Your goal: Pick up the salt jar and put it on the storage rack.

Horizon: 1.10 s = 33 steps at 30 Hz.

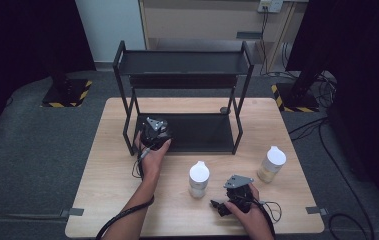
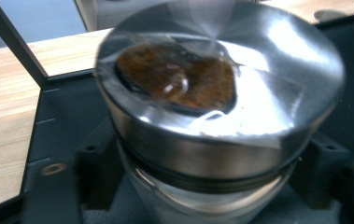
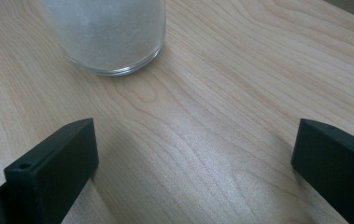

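left gripper [image 1: 155, 133] | jar [image 2: 219, 116] on rack shelf [image 1: 202, 132], between posts

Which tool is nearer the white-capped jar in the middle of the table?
Right. The right tool lies just beside the middle jar, jaws open toward it; the left tool is farther back at the black rack.

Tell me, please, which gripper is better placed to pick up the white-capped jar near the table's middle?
Probably the right gripper: its jaws stand open on the table beside that jar, while the left gripper is at the rack's lower shelf around a steel-lidded jar.
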{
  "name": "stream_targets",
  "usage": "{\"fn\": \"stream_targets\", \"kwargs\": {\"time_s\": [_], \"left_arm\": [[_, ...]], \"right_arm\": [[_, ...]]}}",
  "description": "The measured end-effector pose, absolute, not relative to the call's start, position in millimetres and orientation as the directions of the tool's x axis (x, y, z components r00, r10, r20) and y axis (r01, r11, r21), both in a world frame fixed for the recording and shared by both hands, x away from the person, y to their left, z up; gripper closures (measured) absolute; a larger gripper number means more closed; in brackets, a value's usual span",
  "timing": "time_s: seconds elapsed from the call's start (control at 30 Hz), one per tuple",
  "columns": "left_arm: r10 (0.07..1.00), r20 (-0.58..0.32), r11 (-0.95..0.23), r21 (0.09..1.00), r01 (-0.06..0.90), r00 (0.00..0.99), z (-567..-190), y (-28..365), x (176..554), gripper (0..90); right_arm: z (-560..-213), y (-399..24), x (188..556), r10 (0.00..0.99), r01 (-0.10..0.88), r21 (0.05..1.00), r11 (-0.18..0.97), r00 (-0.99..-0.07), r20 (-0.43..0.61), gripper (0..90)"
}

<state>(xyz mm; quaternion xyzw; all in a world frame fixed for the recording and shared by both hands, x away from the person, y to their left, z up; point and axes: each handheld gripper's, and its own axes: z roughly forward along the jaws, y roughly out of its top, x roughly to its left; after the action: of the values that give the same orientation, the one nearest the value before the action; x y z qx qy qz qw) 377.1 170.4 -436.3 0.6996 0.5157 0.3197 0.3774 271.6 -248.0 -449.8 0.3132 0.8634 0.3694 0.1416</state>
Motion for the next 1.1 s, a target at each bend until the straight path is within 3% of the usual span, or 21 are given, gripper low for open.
{"fn": "stream_targets", "kwargs": {"time_s": [0.3,1.1], "left_arm": [[0.957,0.095,-0.221,0.853,0.473,0.275,-435.3,169.3,372.4,9.9],[0.947,0.17,-0.28,0.854,0.438,0.273,-428.2,172.4,343.3,7.7]], "right_arm": [[-449.8,-247.9,271.6,0.645,0.436,0.726,0.531,-0.764,-0.013,1.0],[-449.8,-248.0,271.6,0.645,0.436,0.726,0.531,-0.764,-0.013,1.0]]}}
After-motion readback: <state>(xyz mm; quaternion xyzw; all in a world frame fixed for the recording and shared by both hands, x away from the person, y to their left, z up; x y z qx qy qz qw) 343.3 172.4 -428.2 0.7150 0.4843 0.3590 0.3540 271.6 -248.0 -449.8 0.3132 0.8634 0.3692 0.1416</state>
